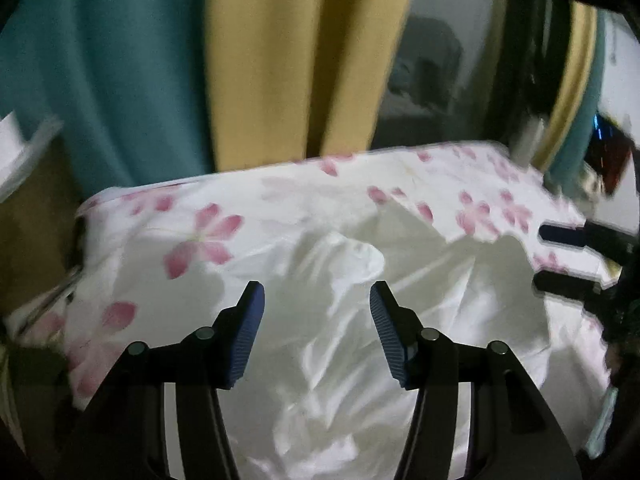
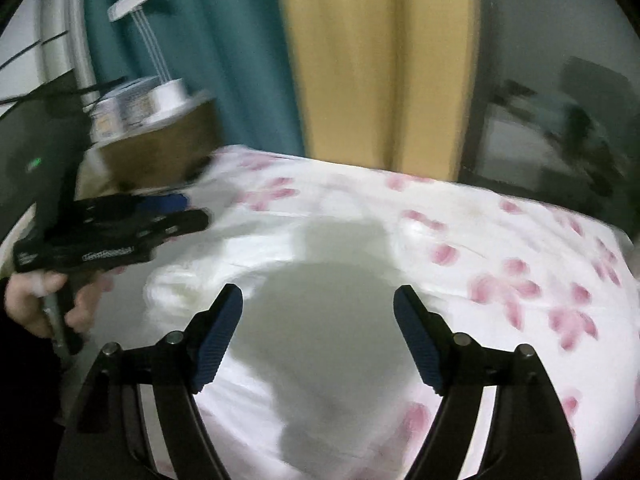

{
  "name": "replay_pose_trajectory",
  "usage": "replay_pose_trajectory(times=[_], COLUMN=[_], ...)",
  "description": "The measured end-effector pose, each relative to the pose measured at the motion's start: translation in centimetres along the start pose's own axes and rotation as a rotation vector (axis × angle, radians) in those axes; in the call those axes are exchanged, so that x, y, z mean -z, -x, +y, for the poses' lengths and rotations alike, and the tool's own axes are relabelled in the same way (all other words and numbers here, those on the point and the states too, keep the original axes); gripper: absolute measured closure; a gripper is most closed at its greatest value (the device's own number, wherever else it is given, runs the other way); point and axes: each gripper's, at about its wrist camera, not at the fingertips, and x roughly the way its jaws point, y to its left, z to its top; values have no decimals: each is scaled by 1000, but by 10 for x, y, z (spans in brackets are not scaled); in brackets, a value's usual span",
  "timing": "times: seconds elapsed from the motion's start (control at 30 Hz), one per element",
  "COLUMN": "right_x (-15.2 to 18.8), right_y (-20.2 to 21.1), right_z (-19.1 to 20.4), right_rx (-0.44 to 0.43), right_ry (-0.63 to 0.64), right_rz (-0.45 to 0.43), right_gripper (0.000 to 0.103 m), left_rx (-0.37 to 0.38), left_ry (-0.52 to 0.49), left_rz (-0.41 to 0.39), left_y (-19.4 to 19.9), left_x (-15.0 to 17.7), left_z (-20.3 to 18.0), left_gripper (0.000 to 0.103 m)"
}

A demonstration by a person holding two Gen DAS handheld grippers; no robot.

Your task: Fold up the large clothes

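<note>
While both views are smeared by motion blur, the layout reads clearly enough. At the far left of the right wrist view, a small brown side table (image 2: 168, 136) carries a white lamp with a round base and flat head (image 2: 160, 84) beside some pale boxes. Near it, a person's bare hand (image 2: 48, 300) grips the handle of the left tool (image 2: 192, 210), which from this side shows as a black body with blue-padded fingers; seen from its own camera, the left tool (image 1: 316, 304) is released, its ribbed blue pads (image 1: 248, 336) spread wide with nothing between them.

Under both tools lies the rumpled white garment of smooth, shiny cloth (image 1: 360, 320), spread near the front edge of the bed and lying on the white bed cover printed with pink blossoms (image 1: 208, 232). Creases run across the garment, and one raised fold sits just beyond the left tool's pads.

Behind the bed hang a teal curtain (image 1: 112, 72) and, to its right, a mustard-yellow curtain (image 1: 280, 60); further right is a dark window pane (image 1: 440, 80).

On the right, the right tool (image 2: 318, 308) is likewise released, its blue pads (image 2: 420, 344) well apart above the white cloth (image 2: 320, 320), gripping nothing. From the left wrist view the right tool (image 1: 560, 258) shows at the far right edge as two dark fingers held apart over the flowered cover.
</note>
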Motion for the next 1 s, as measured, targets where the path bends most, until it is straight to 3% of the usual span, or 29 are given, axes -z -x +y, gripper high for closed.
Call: replay_pose_trajectory(times=[0.17, 0.23, 0.27, 0.3, 0.33, 0.43, 0.57, 0.67, 0.77, 0.83, 0.87, 0.9, 0.93, 1.0], right_x=[20, 25, 26, 27, 27, 28, 24, 19, 16, 14, 13, 12, 12, 11], right_y=[-8, -10, -11, -14, -17, -28, -47, -64, -82, -89, -90, -90, -90, -88], right_z=[-48, -56, -57, -57, -56, -55, -47, -33, -24, -20, -19, -18, -16, -16], right_rx=[18, -4, -11, -17, -20, -50, -49, -46, -47, -36, -30, -19, -11, -2], right_ry=[-150, -170, -175, -171, -167, -161, -156, -114, -92, -82, -76, -66, -56, -52], right_rz=[41, 47, 51, 56, 58, 66, 87, 101, 130, 144, 143, 140, 139, 131], right_gripper=[24, 24, 22, 19, 17, 15, 15, 15, 15, 15, 15, 14, 14, 14], left_rx=[-36, 17, 41, 65, 87, 53, -18, -83, -70, -99, -125, -153, -195, -214], left_ry=[-81, -100, -85, -65, -60, -27, 191, 284, 319, 331, 338, 346, 357, 350], left_rz=[109, 128, 142, 159, 154, 79, -27, -22, 48, 52, 39, 25, -7, -51], left_y=[-47, -64, -70, -75, -74, -59, -37, -33, -40, -37, -32, -26, -15, -2], left_x=[4, 8, 9, 11, 13, 14, 14, 24, 31, 32, 32, 31, 29, 25], left_z=[-13, -10, -7, -3, -1, 7, 51, 80, 95, 100, 101, 101, 102, 98], left_gripper=[45, 47, 67, 94, 99, 102, 102, 101, 101, 93, 75, 49, 41, 39])
